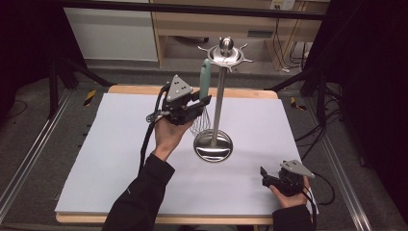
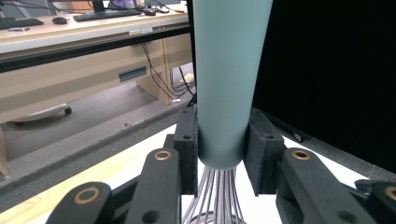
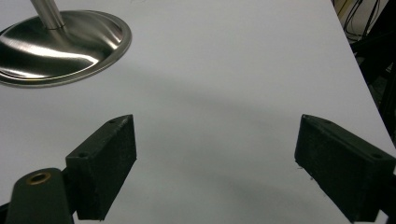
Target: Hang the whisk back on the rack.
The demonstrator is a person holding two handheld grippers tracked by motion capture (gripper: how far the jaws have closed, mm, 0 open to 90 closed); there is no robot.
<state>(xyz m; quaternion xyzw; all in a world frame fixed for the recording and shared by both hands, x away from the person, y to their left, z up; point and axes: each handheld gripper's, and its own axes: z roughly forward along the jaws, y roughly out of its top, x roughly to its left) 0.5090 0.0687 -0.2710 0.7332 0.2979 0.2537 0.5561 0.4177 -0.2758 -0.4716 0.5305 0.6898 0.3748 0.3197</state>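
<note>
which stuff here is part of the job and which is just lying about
In the job:
- wire whisk with pale green handle, clamped in the left hand-held gripper
- tall steel utensil stand with hooked top

Just about:
- right hand-held gripper, open, idle over the white table sheet
- wooden desk with keyboards
- black floor cables

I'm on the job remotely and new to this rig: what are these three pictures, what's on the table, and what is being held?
No robot arm here: a person holds a two-jaw gripper in each hand. The high view looks down on the table from above; each of the other two rides on a gripper, looking along its jaws. On the white surface stands a steel utensil stand with hooks on top. The left gripper is shut on the teal handle of a whisk, wires pointing down, beside the stand's pole. The right gripper rests open near the table's front right corner, with nothing between its jaws.
</note>
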